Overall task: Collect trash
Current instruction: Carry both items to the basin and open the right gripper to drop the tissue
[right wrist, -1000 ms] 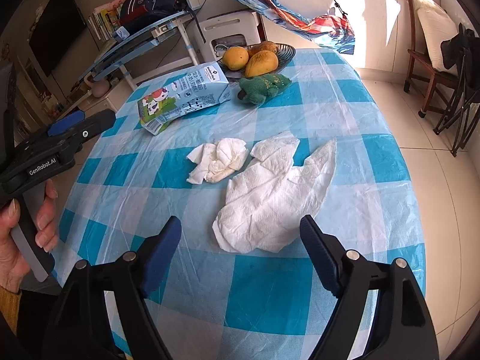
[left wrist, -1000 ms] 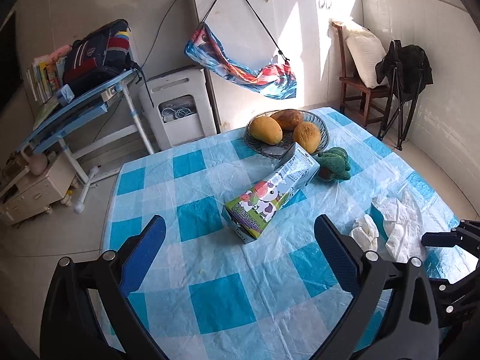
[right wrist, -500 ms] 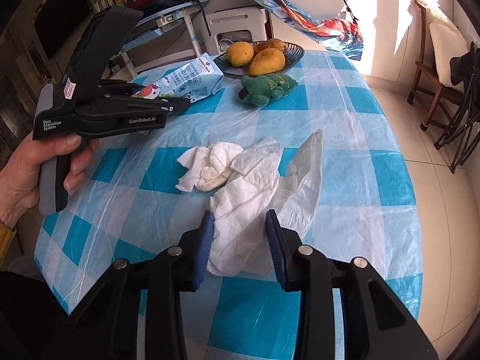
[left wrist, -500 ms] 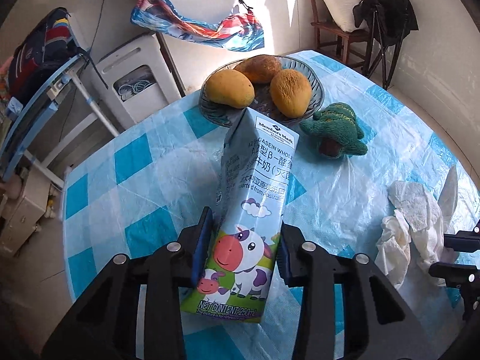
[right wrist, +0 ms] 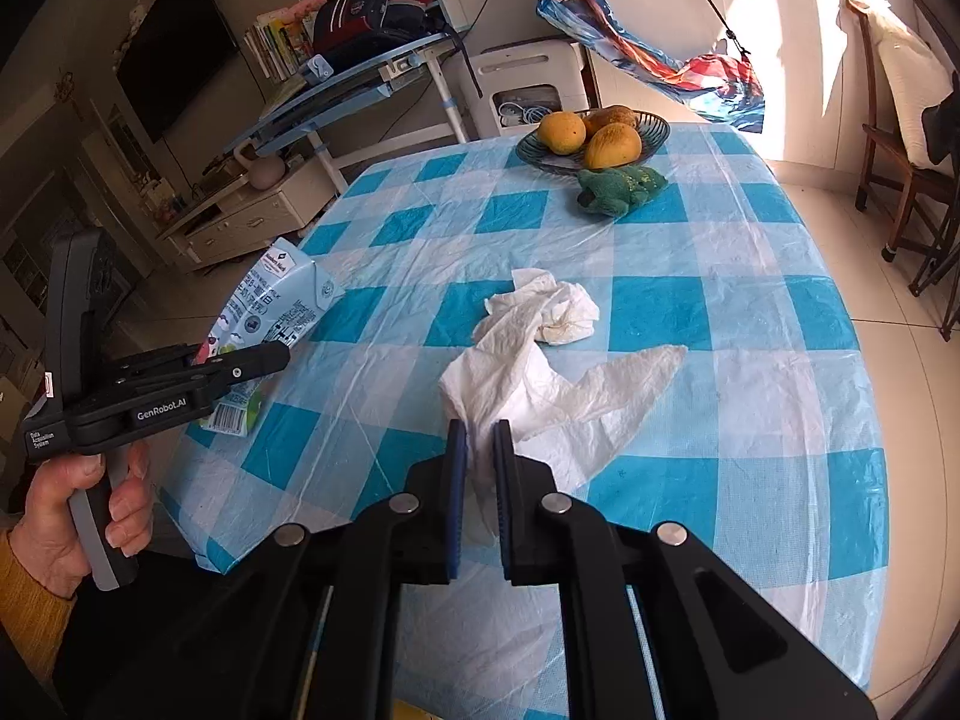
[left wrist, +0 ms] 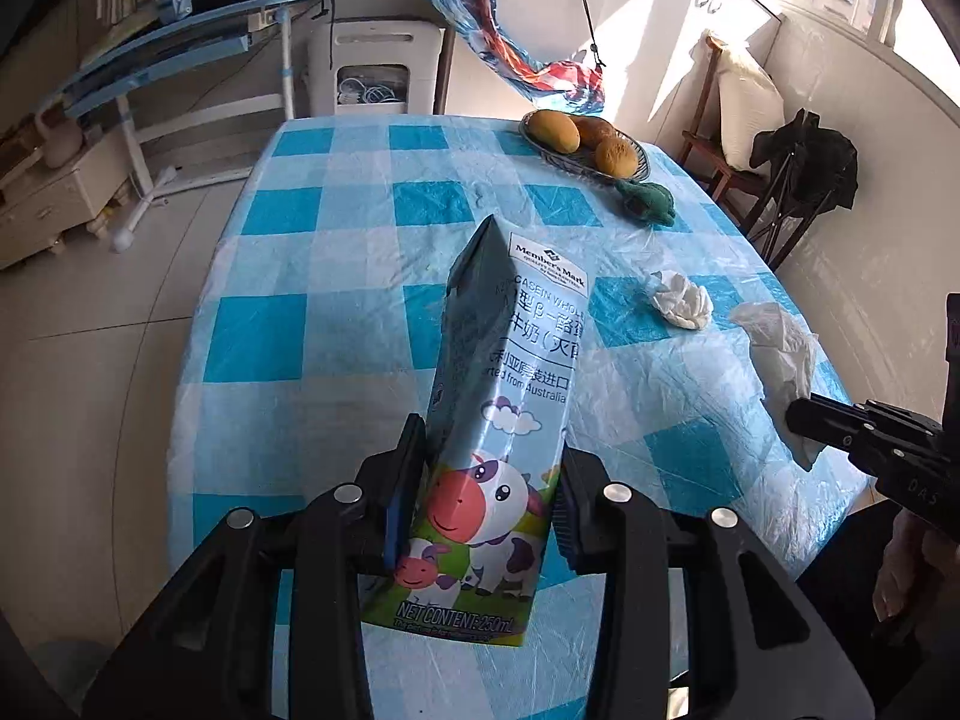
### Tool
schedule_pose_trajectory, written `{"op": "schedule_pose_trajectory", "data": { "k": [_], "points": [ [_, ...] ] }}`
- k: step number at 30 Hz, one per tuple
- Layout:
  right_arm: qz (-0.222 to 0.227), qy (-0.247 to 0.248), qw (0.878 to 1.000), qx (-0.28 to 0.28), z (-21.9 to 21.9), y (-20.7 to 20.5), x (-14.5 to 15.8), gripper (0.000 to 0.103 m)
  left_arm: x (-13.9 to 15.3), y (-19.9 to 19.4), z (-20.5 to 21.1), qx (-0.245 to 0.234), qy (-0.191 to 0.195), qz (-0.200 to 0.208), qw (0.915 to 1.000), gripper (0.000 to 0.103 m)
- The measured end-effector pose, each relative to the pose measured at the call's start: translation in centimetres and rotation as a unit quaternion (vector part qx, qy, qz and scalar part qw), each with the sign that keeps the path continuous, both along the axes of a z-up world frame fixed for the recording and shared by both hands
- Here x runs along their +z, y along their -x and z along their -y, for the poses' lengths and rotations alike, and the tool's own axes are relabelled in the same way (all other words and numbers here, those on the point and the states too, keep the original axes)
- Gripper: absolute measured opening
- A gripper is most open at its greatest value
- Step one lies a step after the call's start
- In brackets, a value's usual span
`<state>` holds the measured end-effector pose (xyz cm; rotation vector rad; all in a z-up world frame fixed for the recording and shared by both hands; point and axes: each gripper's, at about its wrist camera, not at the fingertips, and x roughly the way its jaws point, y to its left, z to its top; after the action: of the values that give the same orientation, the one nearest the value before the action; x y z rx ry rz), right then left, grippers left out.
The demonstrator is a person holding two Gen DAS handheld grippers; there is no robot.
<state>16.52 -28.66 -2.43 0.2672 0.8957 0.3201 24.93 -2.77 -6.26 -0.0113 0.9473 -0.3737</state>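
Right view only: hand (right wrist: 78, 516) gripping left gripper (right wrist: 252, 360).

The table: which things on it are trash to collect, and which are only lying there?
Trash:
milk carton, in the left gripper
large tissue, in the right gripper
crumpled tissue

Lying about:
fruit bowl
green plush toy

A lived-in home: a table (right wrist: 750, 360) under a blue-checked plastic cloth, with a fruit bowl (right wrist: 591, 135) at its far end; beyond the table a wall television (right wrist: 171, 48), a study desk (right wrist: 336, 90) (schoolbag on top) and a wooden chair (right wrist: 900, 138) beside it
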Motion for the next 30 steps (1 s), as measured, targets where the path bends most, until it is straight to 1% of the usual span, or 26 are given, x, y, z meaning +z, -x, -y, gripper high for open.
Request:
{"op": "schedule_pose_trajectory", "data": {
  "k": [2, 5, 8, 10, 15, 19, 21, 22, 23, 24, 25, 26, 30],
  "points": [
    [0.007, -0.021, 1.000, 0.011, -0.7, 1.5, 0.0, 0.010, 0.1, 2.3, -1.1, 0.011, 0.010, 0.001, 0.9999, 0.036],
    [0.016, -0.038, 0.998, 0.037, -2.4, 4.2, 0.2, 0.010, 0.1, 5.5, -2.2, 0.020, 0.018, 0.003, 0.9996, 0.036],
    [0.014, -0.038, 0.997, 0.071, -4.4, 7.0, 0.0, 0.010, 0.1, 8.2, -3.1, 0.027, 0.026, 0.005, 0.9993, 0.036],
    [0.004, -0.038, 0.995, 0.094, -5.7, 8.6, -0.5, 0.010, 0.2, 9.7, -3.6, 0.031, 0.030, 0.009, 0.9990, 0.036],
    [-0.029, -0.016, 0.988, 0.149, -9.2, 11.7, -2.2, 0.010, 0.5, 12.5, -4.6, 0.038, 0.038, 0.017, 0.9984, 0.036],
    [-0.056, 0.017, 0.981, 0.186, -11.8, 12.8, -3.7, 0.010, 0.4, 14.8, -5.1, 0.043, 0.041, 0.020, 0.9980, 0.036],
    [-0.082, 0.035, 0.975, 0.205, -12.8, 12.9, -5.1, 0.010, 0.3, 15.9, -5.4, 0.049, 0.041, 0.021, 0.9977, 0.036],
    [-0.090, 0.049, 0.973, 0.208, -13.2, 12.9, -5.7, 0.012, 0.2, 16.4, -5.4, 0.051, 0.042, 0.021, 0.9976, 0.036],
    [-0.098, 0.059, 0.971, 0.208, -13.4, 12.8, -6.2, 0.017, 0.1, 16.9, -5.5, 0.052, 0.043, 0.019, 0.9975, 0.036],
    [-0.104, 0.060, 0.971, 0.206, -13.4, 12.6, -6.5, 0.024, 0.0, 17.5, -5.5, 0.053, 0.041, 0.019, 0.9976, 0.036],
    [-0.103, 0.058, 0.973, 0.199, -13.3, 12.5, -6.6, 0.040, -0.2, 18.0, -5.4, 0.052, 0.039, 0.018, 0.9977, 0.036],
    [-0.099, 0.055, 0.975, 0.194, -13.1, 12.4, -6.5, 0.043, -0.3, 18.4, -5.3, 0.051, 0.037, 0.017, 0.9979, 0.036],
    [-0.070, 0.038, 0.984, 0.160, -11.7, 12.2, -5.2, 0.045, -0.9, 19.9, -4.6, 0.044, 0.025, 0.009, 0.9987, 0.036]
  ]
}}
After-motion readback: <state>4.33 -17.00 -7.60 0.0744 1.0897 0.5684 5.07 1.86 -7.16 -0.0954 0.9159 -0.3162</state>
